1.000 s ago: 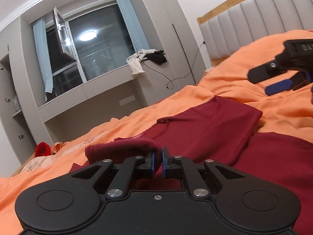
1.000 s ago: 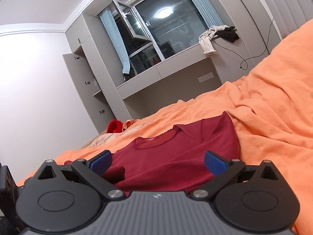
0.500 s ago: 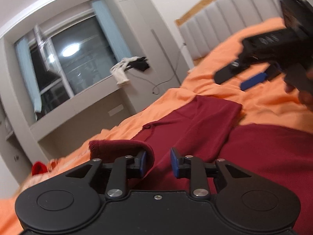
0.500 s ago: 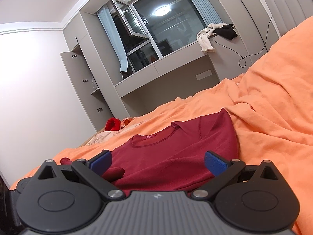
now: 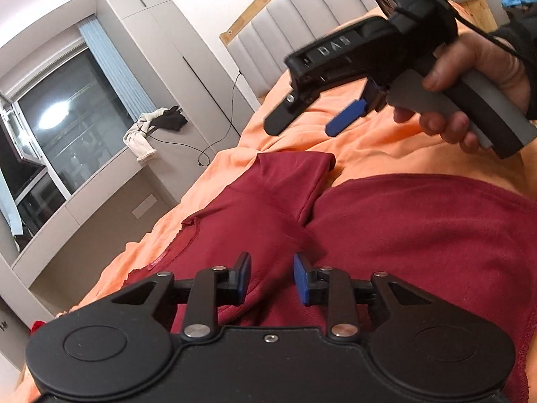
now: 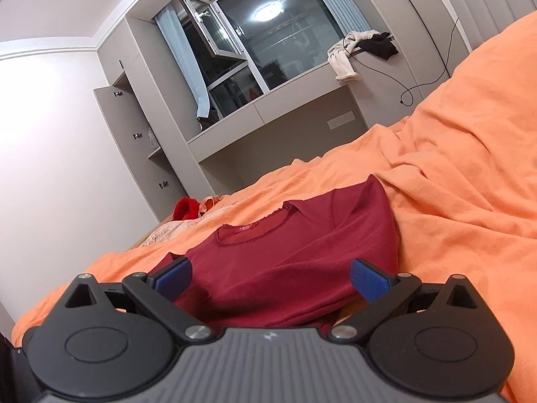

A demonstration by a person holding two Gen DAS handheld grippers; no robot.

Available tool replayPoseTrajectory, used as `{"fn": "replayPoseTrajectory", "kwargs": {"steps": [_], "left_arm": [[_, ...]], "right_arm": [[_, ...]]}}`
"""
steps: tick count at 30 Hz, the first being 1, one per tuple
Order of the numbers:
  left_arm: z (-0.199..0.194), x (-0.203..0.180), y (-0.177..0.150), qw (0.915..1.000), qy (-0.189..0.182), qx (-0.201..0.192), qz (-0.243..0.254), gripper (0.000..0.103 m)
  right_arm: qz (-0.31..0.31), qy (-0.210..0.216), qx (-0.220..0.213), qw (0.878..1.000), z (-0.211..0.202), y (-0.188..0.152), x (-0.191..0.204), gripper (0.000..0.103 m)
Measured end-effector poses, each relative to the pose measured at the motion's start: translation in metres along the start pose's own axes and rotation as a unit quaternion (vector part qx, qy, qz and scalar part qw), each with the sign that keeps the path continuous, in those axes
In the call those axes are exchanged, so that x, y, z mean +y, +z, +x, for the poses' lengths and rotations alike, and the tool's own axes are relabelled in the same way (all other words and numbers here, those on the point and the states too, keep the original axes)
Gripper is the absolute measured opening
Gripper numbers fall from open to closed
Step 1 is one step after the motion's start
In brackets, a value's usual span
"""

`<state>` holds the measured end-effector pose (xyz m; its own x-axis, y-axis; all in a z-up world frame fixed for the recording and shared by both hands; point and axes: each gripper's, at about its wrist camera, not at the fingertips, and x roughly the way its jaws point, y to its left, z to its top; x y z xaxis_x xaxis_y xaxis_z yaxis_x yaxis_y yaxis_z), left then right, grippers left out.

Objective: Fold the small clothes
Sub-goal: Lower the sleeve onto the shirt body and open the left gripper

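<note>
A dark red long-sleeved shirt lies spread on the orange bedsheet, its neckline facing the window. One sleeve is folded in over the body. My left gripper hovers low over the shirt's chest. Its jaws are opening, and nothing is pinched between the blue pads. My right gripper stands wide open at the shirt's near edge, with cloth below the gap but not gripped. In the left wrist view a hand holds the right gripper above the sheet.
A padded grey headboard stands behind the bed. Pale and black clothes and a black cable hang off the window sill. A red item and a lace cloth lie at the bed's far edge by the cupboards.
My left gripper was shut on the sleeve cuff; it has opened, let the cuff go and rolled. The sleeve now lies on the shirt. The right gripper kept still and open.
</note>
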<state>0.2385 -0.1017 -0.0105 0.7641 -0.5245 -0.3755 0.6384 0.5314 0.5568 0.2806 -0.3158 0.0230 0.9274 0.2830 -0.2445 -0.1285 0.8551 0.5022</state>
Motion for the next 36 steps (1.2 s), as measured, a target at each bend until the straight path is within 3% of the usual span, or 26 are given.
{"fn": "replayPoseTrajectory", "kwargs": {"steps": [3, 8, 12, 19, 22, 26, 30, 34, 36], "left_arm": [[0.0, 0.011, -0.001, 0.9996, 0.002, -0.003, -0.029, 0.051], [-0.002, 0.045, -0.004, 0.9943, 0.019, 0.006, -0.105, 0.064], [-0.004, 0.088, -0.015, 0.9781, 0.052, 0.019, -0.201, 0.087], [-0.013, 0.139, -0.04, 0.9529, 0.136, 0.042, -0.268, 0.098], [-0.015, 0.165, -0.056, 0.9284, 0.183, 0.076, -0.314, 0.099], [-0.01, 0.202, -0.086, 0.8802, 0.239, 0.126, -0.39, 0.099], [-0.007, 0.232, -0.119, 0.8439, 0.257, 0.159, -0.443, 0.101], [-0.002, 0.256, -0.143, 0.8202, 0.241, 0.159, -0.494, 0.101], [-0.002, 0.262, -0.147, 0.8183, 0.241, 0.144, -0.502, 0.1]], "right_arm": [[0.002, 0.001, 0.01, 1.0, 0.004, -0.002, 0.0, 0.103], [-0.002, 0.0, 0.03, 1.0, 0.012, -0.007, 0.002, 0.103], [-0.023, -0.009, 0.045, 0.999, 0.018, -0.013, 0.008, 0.103], [-0.051, -0.014, 0.057, 0.997, 0.024, -0.019, 0.015, 0.103], [-0.064, -0.017, 0.063, 0.996, 0.026, -0.021, 0.017, 0.103], [-0.083, -0.017, 0.064, 0.994, 0.025, -0.022, 0.021, 0.103], [-0.091, -0.018, 0.065, 0.994, 0.026, -0.018, 0.022, 0.103], [-0.088, -0.024, 0.058, 0.994, 0.028, -0.011, 0.019, 0.103], [-0.089, -0.026, 0.055, 0.994, 0.029, -0.009, 0.018, 0.103]]}}
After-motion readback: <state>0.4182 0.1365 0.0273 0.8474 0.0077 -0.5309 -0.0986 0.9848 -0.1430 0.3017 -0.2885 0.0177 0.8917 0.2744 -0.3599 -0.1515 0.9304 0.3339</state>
